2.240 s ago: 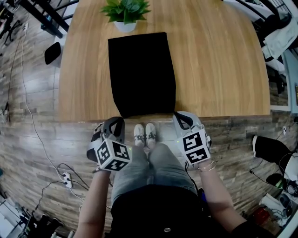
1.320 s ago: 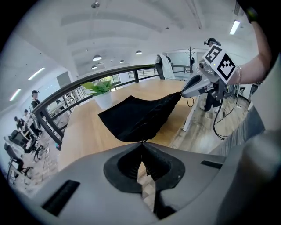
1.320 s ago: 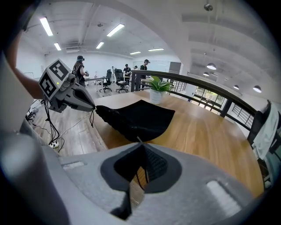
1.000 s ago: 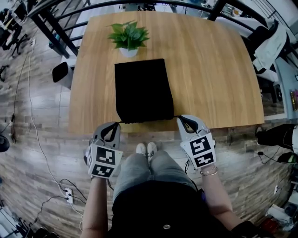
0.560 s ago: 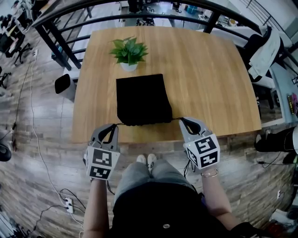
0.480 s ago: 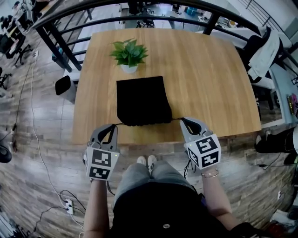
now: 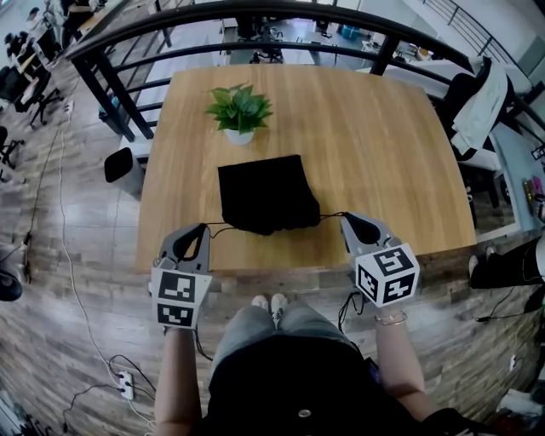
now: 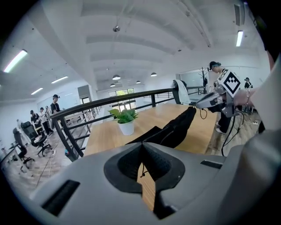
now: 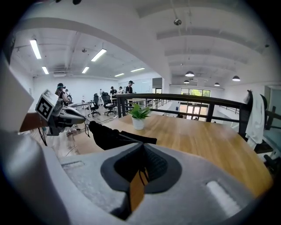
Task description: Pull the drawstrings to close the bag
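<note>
Head view looks down on one black cloth bag (image 7: pixel 264 192) lying on the near half of a wooden worktop (image 7: pixel 383 145), a little left of centre. Its far end lies flat and square. Its near end, the mouth, is bunched into soft folds, and from the gripper views that bunched end sits raised off the wood.

Two thin dark cords leave the mouth. The left drawstring (image 7: pixel 220 225) runs taut to the left gripper (image 7: pixel 203 228), and the right drawstring (image 7: pixel 330 215) runs taut to the right gripper (image 7: pixel 347 218). Both grippers are held just off the near edge of the worktop, well apart, one on each side of the bag. Each has its jaws pressed together on its cord, with a short tail of cord hanging below the pinch.

One potted plant (image 7: pixel 239 111) in a white pot stands just beyond the far end of the bag.

A dark metal railing (image 7: pixel 255 13) passes behind the worktop. Grey wood-plank floor (image 7: pixel 68 255) surrounds it, with loose cables and a power strip (image 7: pixel 126 385) at the left. Ceiling lights and office chairs fill the open room beyond.
</note>
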